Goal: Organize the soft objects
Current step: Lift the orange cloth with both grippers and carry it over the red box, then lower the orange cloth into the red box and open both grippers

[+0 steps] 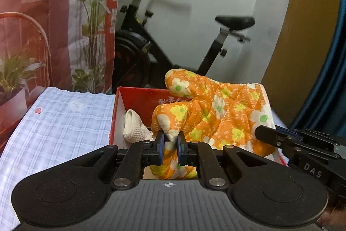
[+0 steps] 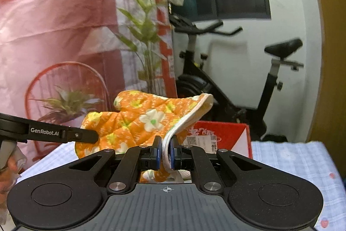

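An orange oven mitt (image 1: 216, 109) with yellow and white flowers hangs over a red cardboard box (image 1: 138, 99). My left gripper (image 1: 170, 138) is shut on the mitt's thumb end. My right gripper (image 2: 166, 145) is shut on the mitt's (image 2: 142, 120) white-lined cuff edge. Both hold the mitt above the box (image 2: 227, 135). A cream knitted cloth (image 1: 135, 128) lies inside the box at its left. The right gripper's body (image 1: 298, 144) shows at the right of the left wrist view; the left gripper's arm (image 2: 49, 133) shows at the left of the right wrist view.
The box stands on a table with a light blue checked cloth (image 1: 58, 122). Behind it are an exercise bike (image 1: 173, 40), potted plants (image 1: 93, 14), a red wire chair (image 2: 64, 88) and a pink drape (image 2: 54, 14). A wooden door (image 1: 302, 25) is at the right.
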`<state>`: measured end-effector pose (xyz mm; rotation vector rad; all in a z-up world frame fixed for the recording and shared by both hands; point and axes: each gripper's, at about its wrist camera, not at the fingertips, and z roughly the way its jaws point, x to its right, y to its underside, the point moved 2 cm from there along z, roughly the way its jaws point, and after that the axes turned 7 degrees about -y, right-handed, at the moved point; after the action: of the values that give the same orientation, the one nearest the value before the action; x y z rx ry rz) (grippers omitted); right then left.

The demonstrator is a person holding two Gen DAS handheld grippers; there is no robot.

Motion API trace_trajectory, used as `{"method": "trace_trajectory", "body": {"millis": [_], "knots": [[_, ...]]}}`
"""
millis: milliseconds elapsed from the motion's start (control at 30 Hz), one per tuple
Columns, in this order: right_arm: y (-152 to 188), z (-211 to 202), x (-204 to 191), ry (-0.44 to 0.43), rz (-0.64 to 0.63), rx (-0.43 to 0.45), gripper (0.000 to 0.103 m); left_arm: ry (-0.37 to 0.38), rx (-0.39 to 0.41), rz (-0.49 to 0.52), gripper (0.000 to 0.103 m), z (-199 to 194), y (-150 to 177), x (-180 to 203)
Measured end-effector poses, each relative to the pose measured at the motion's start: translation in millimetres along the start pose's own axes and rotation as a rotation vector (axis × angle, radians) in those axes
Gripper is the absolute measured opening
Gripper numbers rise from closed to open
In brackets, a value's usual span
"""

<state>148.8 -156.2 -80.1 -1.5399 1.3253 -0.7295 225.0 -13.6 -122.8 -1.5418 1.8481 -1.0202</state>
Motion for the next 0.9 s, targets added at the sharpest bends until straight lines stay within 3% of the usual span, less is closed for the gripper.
{"method": "trace_trajectory", "body": {"millis": [200,467,700,800,900], "knots": [[9,53,19,0.036,0.103,-0.104,0.008,0.009,-0.113,0.022,0.012,36,4,7],[38,84,35,0.042,0.236,-0.224,0.008,-0.022,-0.22,0.037,0.013,60,17,-1],[51,90,38,0.071,0.248,-0.245,0.008,-0.027,-0.217,0.069,0.014,57,20,2],[51,86,38,0.087,0.223,-0.244,0.013,-0.027,-0.205,0.069,0.015,56,17,1],[48,81,36,0.118,0.172,-0.24,0.023,-0.02,-0.183,0.064,0.032,51,15,0]]}}
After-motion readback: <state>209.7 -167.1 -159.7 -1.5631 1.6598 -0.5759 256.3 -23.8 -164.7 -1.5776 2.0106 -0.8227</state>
